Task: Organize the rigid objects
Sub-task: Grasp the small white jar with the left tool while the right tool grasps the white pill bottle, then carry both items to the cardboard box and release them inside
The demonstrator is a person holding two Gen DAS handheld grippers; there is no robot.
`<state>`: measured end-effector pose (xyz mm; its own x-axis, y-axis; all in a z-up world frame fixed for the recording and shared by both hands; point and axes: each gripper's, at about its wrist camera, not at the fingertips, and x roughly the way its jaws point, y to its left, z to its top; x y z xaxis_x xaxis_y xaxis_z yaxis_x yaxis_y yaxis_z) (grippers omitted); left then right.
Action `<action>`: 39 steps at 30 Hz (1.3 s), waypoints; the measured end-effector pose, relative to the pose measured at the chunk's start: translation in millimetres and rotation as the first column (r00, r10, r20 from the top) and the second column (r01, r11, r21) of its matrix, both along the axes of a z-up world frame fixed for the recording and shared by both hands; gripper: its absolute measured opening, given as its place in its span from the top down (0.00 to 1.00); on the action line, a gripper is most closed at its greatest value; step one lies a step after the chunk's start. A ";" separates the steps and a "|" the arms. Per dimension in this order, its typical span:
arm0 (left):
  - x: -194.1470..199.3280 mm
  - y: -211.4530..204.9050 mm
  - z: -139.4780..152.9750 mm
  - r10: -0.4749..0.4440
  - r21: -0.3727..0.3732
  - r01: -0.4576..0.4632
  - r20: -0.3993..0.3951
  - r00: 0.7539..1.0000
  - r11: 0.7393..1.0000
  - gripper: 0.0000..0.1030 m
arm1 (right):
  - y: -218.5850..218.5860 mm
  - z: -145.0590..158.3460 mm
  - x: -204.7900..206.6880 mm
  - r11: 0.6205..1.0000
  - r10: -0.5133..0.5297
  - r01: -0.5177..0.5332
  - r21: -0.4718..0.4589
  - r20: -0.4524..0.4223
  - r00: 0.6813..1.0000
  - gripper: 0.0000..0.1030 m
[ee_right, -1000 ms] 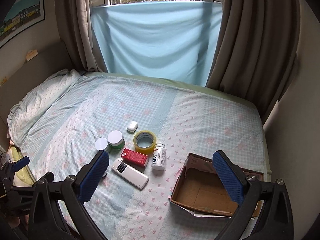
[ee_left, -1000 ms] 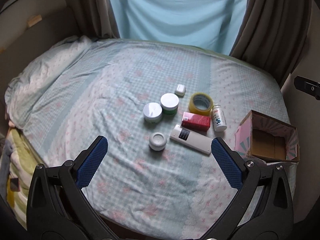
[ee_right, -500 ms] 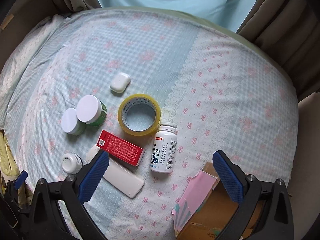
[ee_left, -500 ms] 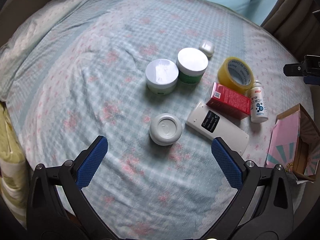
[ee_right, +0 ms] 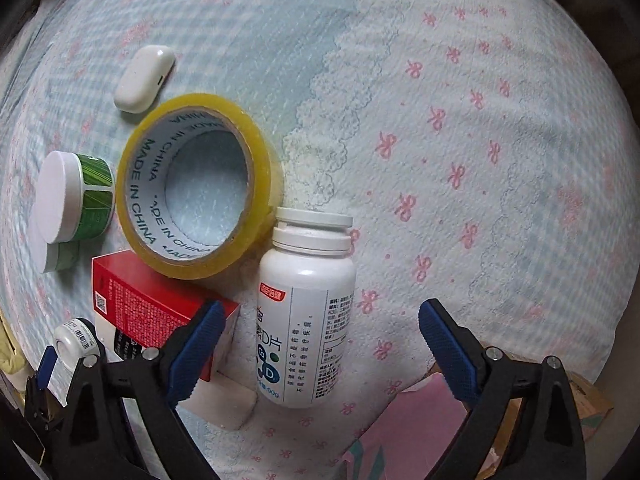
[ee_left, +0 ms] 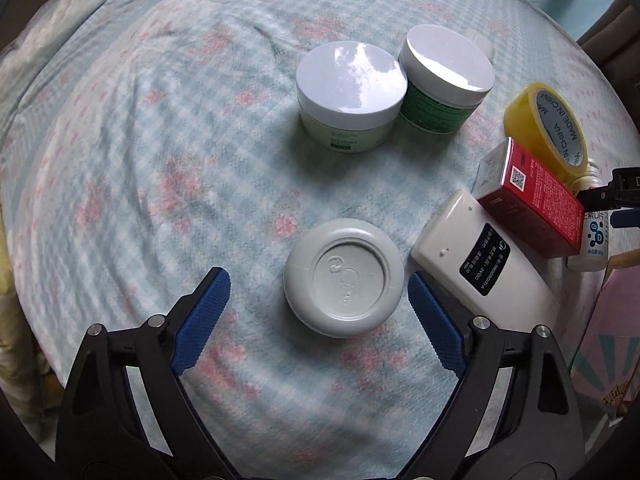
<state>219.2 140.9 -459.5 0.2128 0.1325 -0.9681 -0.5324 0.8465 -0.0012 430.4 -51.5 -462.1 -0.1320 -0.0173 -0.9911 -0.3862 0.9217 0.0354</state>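
Our left gripper (ee_left: 318, 304) is spread wide over the bed, its blue pads (ee_left: 202, 320) on either side of a small grey round jar (ee_left: 344, 277) that sits upside down on the checked sheet (ee_left: 160, 160); neither pad touches it. Just right of the jar lies a white remote (ee_left: 480, 268), and against its far edge a red box (ee_left: 532, 208). Beyond the jar we see two tubs side by side and touching: a pale green tub (ee_left: 350, 96) with a white lid and a dark green tub (ee_left: 444, 80), also white-lidded. A yellow tape roll (ee_left: 548, 128) lies at the right, past the red box.

Our right gripper (ee_right: 320, 328) is likewise wide open, holding nothing, its pads flanking the lower body of a white pill bottle (ee_right: 306, 312) that lies on its side, cap pointing away from us. The left pad overlaps the red box in this view; we cannot tell if it touches. The tape roll rests against the box's far end and close by the bottle's cap. Farther off lies a small white case (ee_right: 144, 78). A pink-flapped cardboard box (ee_right: 420, 424) sits at the lower right, near the bottle's base
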 end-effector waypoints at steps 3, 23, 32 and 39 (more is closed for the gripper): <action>5.0 -2.0 -6.2 0.000 0.012 0.000 -0.004 1.000 1.000 0.20 | -4.1 -7.3 0.7 1.000 -0.026 0.026 0.016 -0.015 1.000 0.18; -0.9 -0.6 -7.4 -0.045 -0.019 0.045 0.036 0.998 0.999 0.48 | -10.0 -1.3 -1.2 0.994 -0.108 0.108 0.034 0.002 0.994 0.54; -20.1 5.0 41.2 -0.079 -0.013 0.081 0.113 0.990 0.997 0.48 | -18.9 56.6 -1.2 0.980 -0.166 0.155 0.129 0.079 0.983 0.54; -14.1 3.6 117.3 -0.210 0.020 0.209 0.183 0.961 0.978 0.48 | -38.8 152.7 -34.6 0.933 -0.264 0.223 0.281 0.118 0.957 0.54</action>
<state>205.0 144.5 -342.2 0.4093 0.0665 -0.9100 -0.3339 0.9391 -0.0816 395.9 -90.4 -309.5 0.0521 0.2592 -0.9644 -0.1707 0.9538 0.2471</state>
